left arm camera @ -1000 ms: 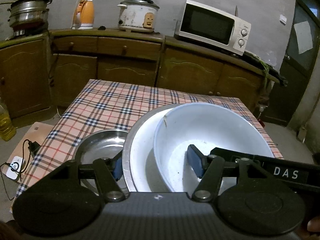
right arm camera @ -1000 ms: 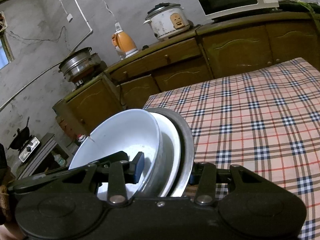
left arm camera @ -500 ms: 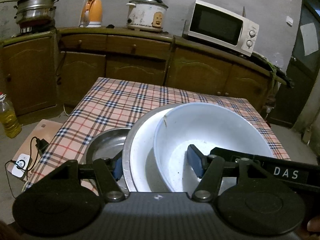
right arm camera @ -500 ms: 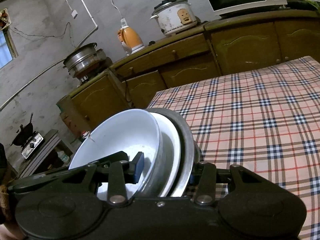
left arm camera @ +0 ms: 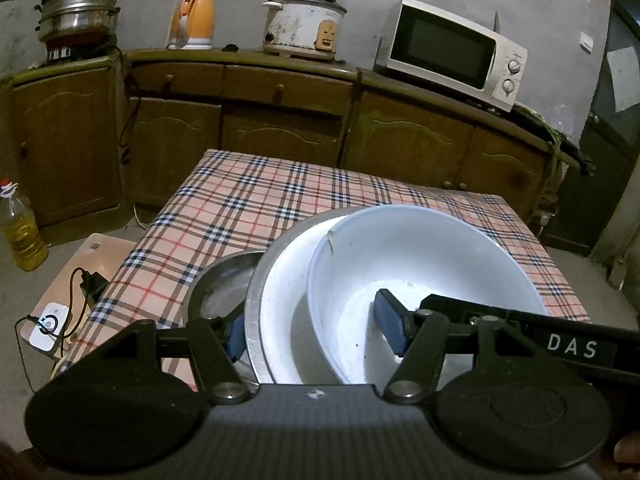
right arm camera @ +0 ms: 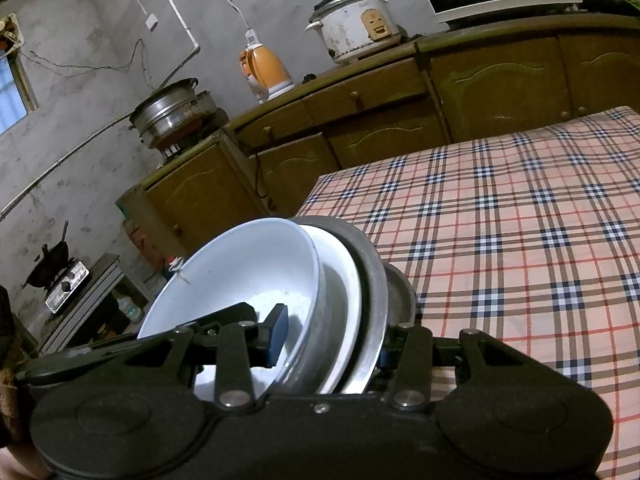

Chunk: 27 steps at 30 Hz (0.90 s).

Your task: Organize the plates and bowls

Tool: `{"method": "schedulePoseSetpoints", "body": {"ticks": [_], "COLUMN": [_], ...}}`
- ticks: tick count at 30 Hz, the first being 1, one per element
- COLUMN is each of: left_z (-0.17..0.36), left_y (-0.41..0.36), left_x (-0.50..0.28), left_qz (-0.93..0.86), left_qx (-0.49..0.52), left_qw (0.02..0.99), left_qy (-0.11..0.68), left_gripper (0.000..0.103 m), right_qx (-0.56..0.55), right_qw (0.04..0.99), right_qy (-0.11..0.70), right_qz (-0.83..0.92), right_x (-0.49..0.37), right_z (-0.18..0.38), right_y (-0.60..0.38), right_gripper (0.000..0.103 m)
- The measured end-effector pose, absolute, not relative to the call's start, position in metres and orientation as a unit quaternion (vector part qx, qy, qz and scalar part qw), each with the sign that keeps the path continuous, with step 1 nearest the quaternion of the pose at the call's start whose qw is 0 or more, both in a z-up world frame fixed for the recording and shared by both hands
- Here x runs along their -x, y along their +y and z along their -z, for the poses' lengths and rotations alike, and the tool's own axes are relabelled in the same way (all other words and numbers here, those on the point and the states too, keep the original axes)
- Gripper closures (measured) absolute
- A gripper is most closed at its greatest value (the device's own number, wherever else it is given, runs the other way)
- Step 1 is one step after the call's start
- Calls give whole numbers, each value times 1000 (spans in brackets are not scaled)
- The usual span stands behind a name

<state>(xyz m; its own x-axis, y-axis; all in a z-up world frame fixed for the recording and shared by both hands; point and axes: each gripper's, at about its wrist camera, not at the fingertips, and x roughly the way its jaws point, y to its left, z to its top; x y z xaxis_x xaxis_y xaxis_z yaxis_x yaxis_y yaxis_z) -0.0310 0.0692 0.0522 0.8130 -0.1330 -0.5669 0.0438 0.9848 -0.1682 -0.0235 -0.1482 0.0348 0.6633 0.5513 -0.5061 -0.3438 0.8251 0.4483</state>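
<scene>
A nested stack hangs tilted over the near edge of the checked table (left arm camera: pixel 260 200). It is a white bowl (left arm camera: pixel 420 264) inside a white dish (left arm camera: pixel 288 280) inside a steel basin (left arm camera: pixel 256 292). My left gripper (left arm camera: pixel 312 334) is shut on the stack's near rim, one pad inside the white bowl and one outside the basin. My right gripper (right arm camera: pixel 332 342) clamps the same stack from the other side, across the white bowl (right arm camera: pixel 240 272) and basin (right arm camera: pixel 374 280). A small steel bowl (left arm camera: pixel 220 280) sits low beside the basin, partly covered by it; whether they touch I cannot tell.
Wooden cabinets behind the table carry a microwave (left arm camera: pixel 452 52), rice cooker (left arm camera: pixel 304 24), orange kettle (left arm camera: pixel 194 20) and steel steamer pot (left arm camera: pixel 78 12). An oil bottle (left arm camera: pixel 22 236) and a white charger with its cable (left arm camera: pixel 48 324) lie on the floor at the left.
Both grips hold unchanged. The room has slid right in the left wrist view. The small steel bowl has come into sight past the basin's rim in the right wrist view.
</scene>
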Motion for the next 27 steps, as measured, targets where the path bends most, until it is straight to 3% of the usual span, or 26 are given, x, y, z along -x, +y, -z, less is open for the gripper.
{"method": "schedulePoseSetpoints", "body": {"ticks": [27], "left_z": [-46], "left_y": [94], "left_x": [28], "left_qz": [29], "left_qx": [87], "left_qw": [946], "left_qy": [310], "left_gripper": [39], "right_qx": [-147], "right_qw": [892], "right_qy": [337], "right_qz": [-262], "right_x": [14], "right_z": [-27], "right_y": [-116], "right_gripper": [50]}}
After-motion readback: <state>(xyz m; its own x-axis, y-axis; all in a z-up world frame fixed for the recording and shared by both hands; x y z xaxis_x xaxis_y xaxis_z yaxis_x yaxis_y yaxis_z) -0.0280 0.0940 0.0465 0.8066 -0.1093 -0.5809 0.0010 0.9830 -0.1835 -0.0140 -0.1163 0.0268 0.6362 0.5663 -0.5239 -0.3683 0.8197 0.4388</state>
